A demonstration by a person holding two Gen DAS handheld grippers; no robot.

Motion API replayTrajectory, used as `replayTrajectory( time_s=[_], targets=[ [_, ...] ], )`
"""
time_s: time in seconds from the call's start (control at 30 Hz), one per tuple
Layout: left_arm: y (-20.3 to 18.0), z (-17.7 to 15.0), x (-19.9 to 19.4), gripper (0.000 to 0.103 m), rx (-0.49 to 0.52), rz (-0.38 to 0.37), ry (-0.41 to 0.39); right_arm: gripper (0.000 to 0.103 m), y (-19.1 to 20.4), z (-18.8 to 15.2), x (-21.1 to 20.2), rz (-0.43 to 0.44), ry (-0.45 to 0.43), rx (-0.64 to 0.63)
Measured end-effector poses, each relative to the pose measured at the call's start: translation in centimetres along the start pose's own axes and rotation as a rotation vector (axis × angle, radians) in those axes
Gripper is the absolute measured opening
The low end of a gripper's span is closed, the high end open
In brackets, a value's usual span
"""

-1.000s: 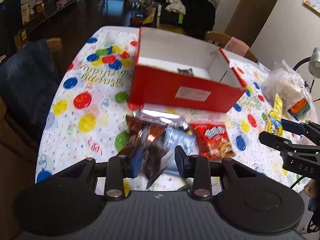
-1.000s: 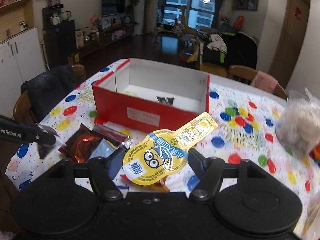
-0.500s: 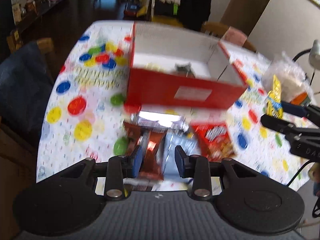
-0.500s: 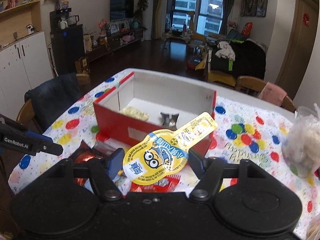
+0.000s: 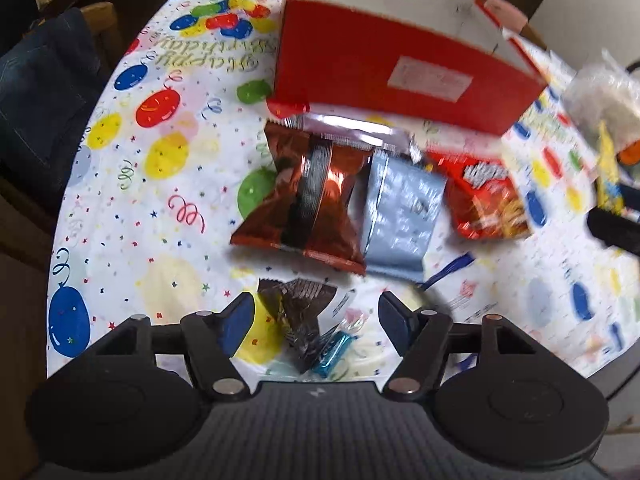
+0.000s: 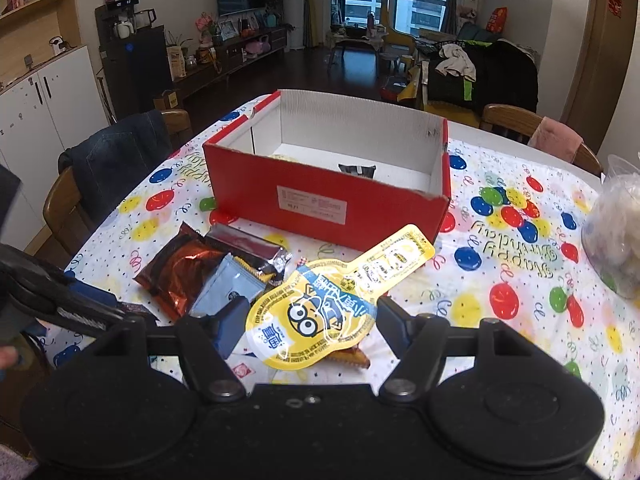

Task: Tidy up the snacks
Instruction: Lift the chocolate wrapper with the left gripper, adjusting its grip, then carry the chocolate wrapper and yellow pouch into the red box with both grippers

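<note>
A red cardboard box (image 5: 400,72) (image 6: 320,196) with a white inside stands open on the table. Before it lie a copper foil bag (image 5: 304,204) (image 6: 180,272), a grey packet (image 5: 400,216) (image 6: 232,288) and a red snack bag (image 5: 484,196). My left gripper (image 5: 316,320) is open just above a dark brown wrapper (image 5: 300,312) and a blue candy (image 5: 332,354). My right gripper (image 6: 308,324) is shut on a yellow cartoon pouch (image 6: 320,308), held above the table in front of the box. A few snacks lie inside the box (image 6: 356,170).
The table has a balloon-print cloth (image 6: 520,264). A clear plastic bag (image 6: 616,232) (image 5: 604,96) sits at the right. Chairs with a denim jacket (image 6: 116,156) stand on the left, another chair (image 6: 532,128) behind. The right gripper shows at the right edge of the left wrist view (image 5: 616,216).
My left gripper has opened and let go of the dark wrapper, and has dropped low over the table. My right gripper has come slightly lower, still holding the yellow pouch.
</note>
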State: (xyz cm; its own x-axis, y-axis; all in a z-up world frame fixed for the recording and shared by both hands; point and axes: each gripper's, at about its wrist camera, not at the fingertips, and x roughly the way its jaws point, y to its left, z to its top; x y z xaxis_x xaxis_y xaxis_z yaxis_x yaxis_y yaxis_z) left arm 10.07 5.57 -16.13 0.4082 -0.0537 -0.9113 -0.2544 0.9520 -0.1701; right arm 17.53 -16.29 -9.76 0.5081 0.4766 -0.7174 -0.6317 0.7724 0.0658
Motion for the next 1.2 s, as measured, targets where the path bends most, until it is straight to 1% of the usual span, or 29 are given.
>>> replayTrajectory(
  time_s=[0.2,0.23,0.3,0.37,0.43,0.6,0.83,0.97,1.07,1.2],
  targets=[
    [-0.4,-0.4,1.2,0.065,0.026,0.009,0.016,0.069,0.0,-0.6,-0.3,-0.011,0.005,0.009],
    [-0.3,-0.5,1.4,0.060,0.024,0.010,0.022,0.069,0.0,-0.7,-0.3,-0.013,0.006,0.012],
    [-0.1,-0.5,1.7,0.055,0.008,0.005,0.032,0.069,-0.1,-0.8,-0.3,-0.016,0.007,0.015],
    [0.3,-0.4,1.8,0.053,-0.010,-0.004,0.035,0.069,-0.1,-0.8,-0.3,-0.019,0.007,0.016],
    [0.6,-0.3,1.9,0.045,-0.021,-0.010,0.034,0.069,-0.2,-0.9,-0.3,-0.020,0.008,0.018],
    [0.9,-0.2,1.8,0.039,-0.033,-0.029,0.021,0.069,0.0,-0.9,-0.1,-0.023,0.012,0.016],
    [1.6,-0.5,1.4,0.034,-0.067,-0.063,0.000,0.069,0.3,-0.9,0.0,-0.023,0.018,0.005],
    [2.1,-0.8,0.8,0.033,-0.083,-0.071,-0.013,0.069,0.6,-0.8,-0.2,-0.024,0.016,-0.005],
    [2.4,-0.9,0.0,0.033,-0.091,-0.080,-0.030,0.069,0.8,-0.7,-0.3,-0.024,0.014,-0.018],
    [2.0,-0.8,-1.7,0.033,-0.073,-0.095,-0.068,0.069,1.0,-0.6,-0.4,-0.024,0.011,-0.028]
  ],
)
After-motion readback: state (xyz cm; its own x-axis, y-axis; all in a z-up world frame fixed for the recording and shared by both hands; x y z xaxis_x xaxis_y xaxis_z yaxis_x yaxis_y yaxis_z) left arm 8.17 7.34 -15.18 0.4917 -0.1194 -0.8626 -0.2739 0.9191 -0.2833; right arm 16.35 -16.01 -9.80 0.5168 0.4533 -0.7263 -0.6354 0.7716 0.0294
